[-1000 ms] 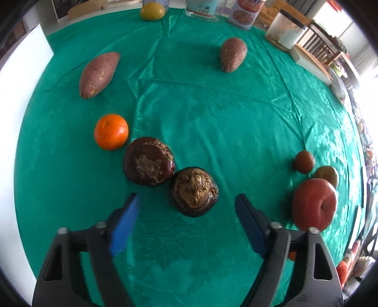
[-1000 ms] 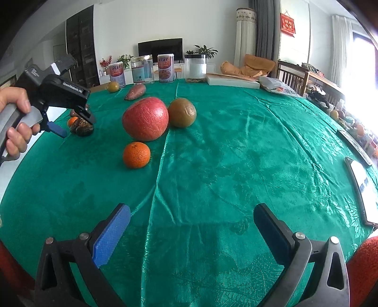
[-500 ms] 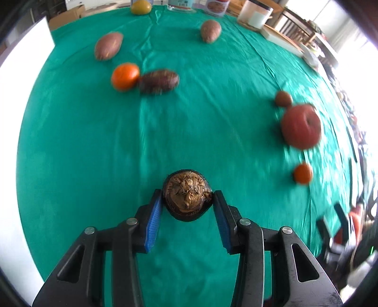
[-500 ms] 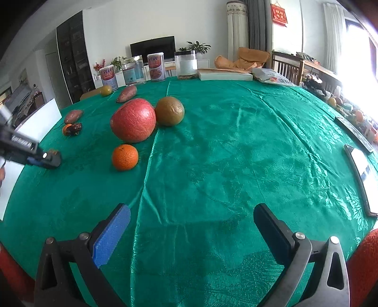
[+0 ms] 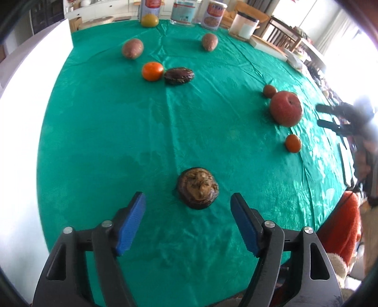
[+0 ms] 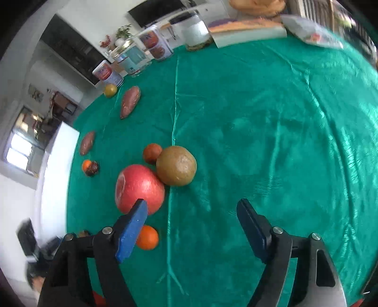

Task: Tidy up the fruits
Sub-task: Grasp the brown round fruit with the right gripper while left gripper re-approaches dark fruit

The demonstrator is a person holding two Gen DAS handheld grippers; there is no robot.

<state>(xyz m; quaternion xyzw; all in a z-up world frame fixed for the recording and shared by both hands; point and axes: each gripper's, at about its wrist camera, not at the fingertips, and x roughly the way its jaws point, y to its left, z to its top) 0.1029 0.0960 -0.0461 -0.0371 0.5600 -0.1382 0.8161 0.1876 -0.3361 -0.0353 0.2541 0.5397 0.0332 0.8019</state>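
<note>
A: Fingers first, left gripper (image 5: 187,203): blue pads apart and opening, nothing clamped. Dark brown round fruit (image 5: 198,188) sits on the green tablecloth (image 5: 106,141) just ahead of the tips, between their lines, touched by neither.

B: Right gripper (image 6: 192,207): pads also apart but closing, only bare cloth between them. Left pad (image 6: 132,229) overlaps the big red fruit (image 6: 139,186) and a small orange (image 6: 147,237) in the picture; contact cannot be told.

A: Outward, left wrist view: orange (image 5: 152,71) touching a second dark fruit (image 5: 179,75); two sweet potatoes (image 5: 132,48) beyond; yellow fruit (image 5: 149,20) by the tins (image 5: 213,14) at the far edge.

B: Same pair is tiny in the right wrist view, near the left rim. Only this view shows the brown-green round fruit (image 6: 176,169) pressed against the red one, with a small reddish-brown fruit (image 6: 152,153) touching it behind.

A: Left view has that cluster at the right, the red fruit hiding the brown-green one. It also catches the right gripper as a blur at the right rim

B: Right view shows the dark fruit near the left gripper only as a sliver behind its own left finger
</note>
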